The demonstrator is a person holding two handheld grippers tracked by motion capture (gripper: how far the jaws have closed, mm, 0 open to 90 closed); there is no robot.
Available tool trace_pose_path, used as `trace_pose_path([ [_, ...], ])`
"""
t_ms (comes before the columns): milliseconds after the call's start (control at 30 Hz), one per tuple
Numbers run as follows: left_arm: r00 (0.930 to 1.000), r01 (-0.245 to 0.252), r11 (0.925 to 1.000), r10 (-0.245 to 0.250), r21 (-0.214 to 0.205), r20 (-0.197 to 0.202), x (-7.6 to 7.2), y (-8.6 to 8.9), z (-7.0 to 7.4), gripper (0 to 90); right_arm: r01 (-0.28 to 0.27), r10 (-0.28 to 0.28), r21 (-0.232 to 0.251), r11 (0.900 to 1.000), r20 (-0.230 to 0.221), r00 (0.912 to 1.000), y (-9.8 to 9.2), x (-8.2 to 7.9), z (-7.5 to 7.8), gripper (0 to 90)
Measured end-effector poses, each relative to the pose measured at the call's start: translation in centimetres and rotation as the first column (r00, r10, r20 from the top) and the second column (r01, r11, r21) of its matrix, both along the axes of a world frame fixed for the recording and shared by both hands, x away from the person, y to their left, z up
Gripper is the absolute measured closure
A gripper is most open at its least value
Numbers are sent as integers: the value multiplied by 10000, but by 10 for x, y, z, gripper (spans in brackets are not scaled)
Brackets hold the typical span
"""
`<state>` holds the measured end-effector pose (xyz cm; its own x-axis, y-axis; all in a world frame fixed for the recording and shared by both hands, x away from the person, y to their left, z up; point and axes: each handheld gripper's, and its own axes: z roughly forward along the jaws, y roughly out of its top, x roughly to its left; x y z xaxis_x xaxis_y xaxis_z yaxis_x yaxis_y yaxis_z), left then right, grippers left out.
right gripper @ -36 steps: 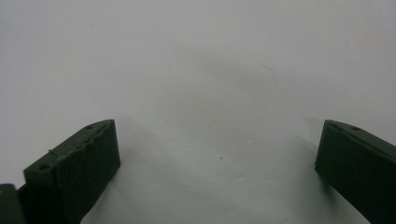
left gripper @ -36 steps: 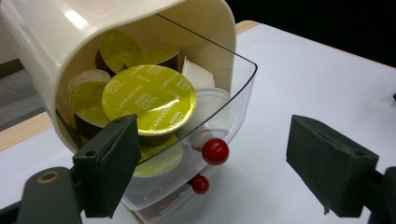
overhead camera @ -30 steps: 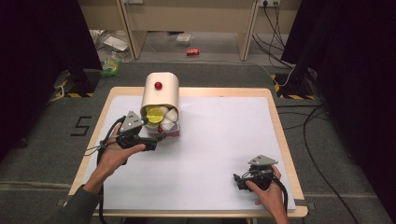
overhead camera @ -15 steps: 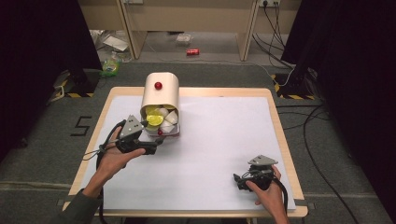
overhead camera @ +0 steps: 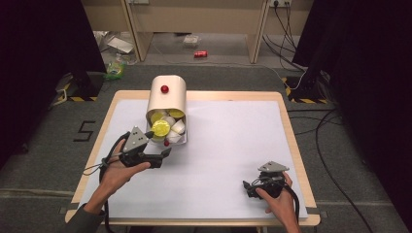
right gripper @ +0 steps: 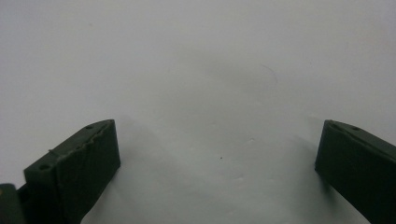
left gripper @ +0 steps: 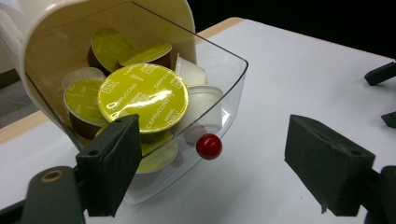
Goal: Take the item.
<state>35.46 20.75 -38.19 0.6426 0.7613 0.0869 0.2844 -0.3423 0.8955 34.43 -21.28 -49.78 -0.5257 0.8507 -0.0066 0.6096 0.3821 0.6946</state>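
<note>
Capsule dispenser (overhead camera: pixel 167 94): cream shell, clear drawer (left gripper: pixel 219 100) with red knob (left gripper: pixel 208 146); capsules (left gripper: pixel 143 96): yellow-green foil lids with dark lettering, brown cups, some white; table (overhead camera: pixel 233 145): white sheet, pale wood rim; gripper pads (right gripper: pixel 77 161): black.

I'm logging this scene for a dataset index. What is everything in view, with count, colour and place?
Capsule dispenser: one, cream, with a red knob on top, at the table's far left.
Clear drawer: one, transparent, with a red knob at its front, open at the dispenser's near end.
Coffee capsules: several, with yellow-green foil lids or white, piled in the drawer.
Table: one, wood-edged with a white top.
Can: one, red, on the floor beyond the table.
Cables: several, black, on the floor at far right.
Left gripper: one, black, jaws open, pointing at the drawer.
Right gripper: one, black, jaws open, at the table's near right.
</note>
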Motion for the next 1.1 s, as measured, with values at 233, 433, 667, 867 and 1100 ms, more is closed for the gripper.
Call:
trace_pose_path([
  [233, 10000, 62, 10000, -62, -63, 17, -5, 0, -2, 187, 1, -1, 1, 10000, 1, 10000, 0, 0, 0, 3],
  [433, 9999, 119, 9998, -120, -153, -49, -9, 1, -4, 187, -12, 12, -4, 10000, 20, 10000, 0, 0, 0, 3],
  [667, 9998, 146, 9996, -148, -229, -99, -13, 1, -5, 187, 10, -10, 1, 10000, -14, 10000, 0, 0, 0, 3],
  [867, 9997, 194, 9996, -198, -221, -174, -16, 1, -6, 186, 11, -11, 5, 10000, -15, 10000, 0, 0, 0, 3],
  [1100, 9995, 218, 9994, -224, -269, -202, -18, 1, -8, 185, -17, 17, -16, 10000, 8, 10000, 0, 0, 0, 3],
])
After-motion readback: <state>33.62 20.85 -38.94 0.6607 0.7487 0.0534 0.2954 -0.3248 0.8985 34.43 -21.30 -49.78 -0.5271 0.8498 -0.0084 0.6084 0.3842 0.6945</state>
